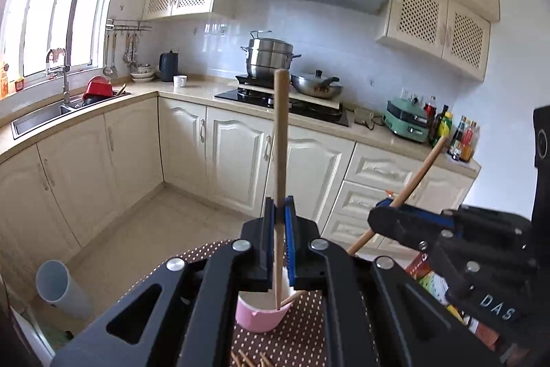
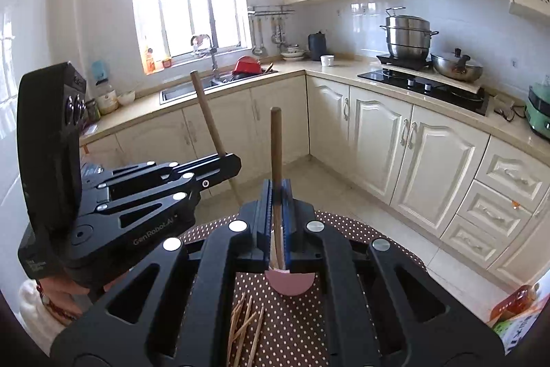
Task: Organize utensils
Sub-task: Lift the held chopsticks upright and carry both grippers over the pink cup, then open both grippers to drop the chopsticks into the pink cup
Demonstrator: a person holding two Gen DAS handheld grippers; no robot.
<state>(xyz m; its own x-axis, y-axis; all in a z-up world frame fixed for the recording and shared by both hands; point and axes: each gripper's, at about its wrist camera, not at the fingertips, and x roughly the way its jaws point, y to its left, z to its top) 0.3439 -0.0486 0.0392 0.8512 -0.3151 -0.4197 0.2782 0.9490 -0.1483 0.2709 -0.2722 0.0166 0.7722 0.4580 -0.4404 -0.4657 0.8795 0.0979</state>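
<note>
while each gripper pinches one wooden chopstick, the pink cup (image 1: 263, 315) sits on the brown polka-dot tablecloth (image 2: 347, 224) directly below both of them. the left gripper (image 1: 280, 212) has its blue pads pressed together on a chopstick (image 1: 280, 133) that stands nearly upright, its lower end reaching down inside the cup. the right gripper (image 2: 280, 195) is likewise clamped on a second chopstick (image 2: 276, 143), also close to upright over the cup, though whether its tip touches the cup cannot be told. seen from the left wrist, the right gripper's stick leans away from the cup at a slant; seen from the right wrist, the left gripper's stick leans the other way. another chopstick end rests inside the cup against its rim. a loose pile of chopsticks (image 2: 245, 325) lies on the cloth on the near side of the cup. a hand (image 2: 65, 293) with a red bracelet grips the left device, to the left of the cup. well beyond the cup run cream kitchen cabinets (image 1: 237, 153), with a steel steamer pot (image 1: 270, 57) on the stove (image 1: 285, 102) and a sink (image 2: 192, 88) under the window.
</note>
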